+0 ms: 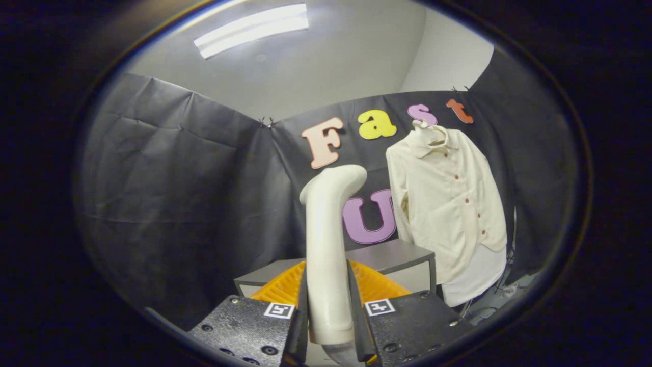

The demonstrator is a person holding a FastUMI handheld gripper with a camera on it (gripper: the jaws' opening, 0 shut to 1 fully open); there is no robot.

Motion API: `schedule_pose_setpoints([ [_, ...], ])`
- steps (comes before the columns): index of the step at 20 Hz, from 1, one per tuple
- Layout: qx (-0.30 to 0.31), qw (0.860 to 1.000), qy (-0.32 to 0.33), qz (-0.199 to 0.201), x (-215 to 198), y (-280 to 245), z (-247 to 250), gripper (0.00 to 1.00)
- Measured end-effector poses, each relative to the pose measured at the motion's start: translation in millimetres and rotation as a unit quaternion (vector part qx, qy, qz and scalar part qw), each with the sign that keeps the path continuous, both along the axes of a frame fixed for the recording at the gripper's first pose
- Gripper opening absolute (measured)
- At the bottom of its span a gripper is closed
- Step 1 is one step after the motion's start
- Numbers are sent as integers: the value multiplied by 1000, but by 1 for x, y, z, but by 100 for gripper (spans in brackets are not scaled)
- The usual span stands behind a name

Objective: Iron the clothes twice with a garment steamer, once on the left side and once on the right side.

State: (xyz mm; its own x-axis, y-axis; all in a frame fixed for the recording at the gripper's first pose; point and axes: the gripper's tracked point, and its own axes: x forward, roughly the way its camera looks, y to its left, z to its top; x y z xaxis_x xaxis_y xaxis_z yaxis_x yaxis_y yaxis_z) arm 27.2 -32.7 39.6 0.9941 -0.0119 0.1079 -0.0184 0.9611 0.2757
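- We take the shirt (448, 204) as our landmark: a cream, long-sleeved, buttoned garment with a collar, hanging upright against the dark cloth wall (178, 183) of the booth, its front facing us and a row of small reddish buttons running down it.
- The wall spreads behind the shirt and far out to its left, creased and pinned at the seams; above it we see a pale ceiling with a long lit lamp (252, 29), up and to the left of the shirt.
- A grey surface (392, 255) stands below and to the left of the shirt's hem, near it but not touching as far as we can tell.
- An orange ribbed thing (377, 285) lies on or before that surface, lower left of the shirt; we cannot tell what it is.
- The garment steamer (328, 244), a white upright handle with a bent head at the top, stands left of the shirt and well apart from it, the head turned toward the shirt's side.
- The gripper (328, 326) pinches the steamer's lower handle, with both fingers pressed against its sides.
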Motion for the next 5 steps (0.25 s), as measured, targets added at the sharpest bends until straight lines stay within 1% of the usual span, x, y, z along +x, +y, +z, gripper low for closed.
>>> schedule_pose_setpoints([
  [5, 0, 1000, -3, 14, -15, 22, 5, 36],
])
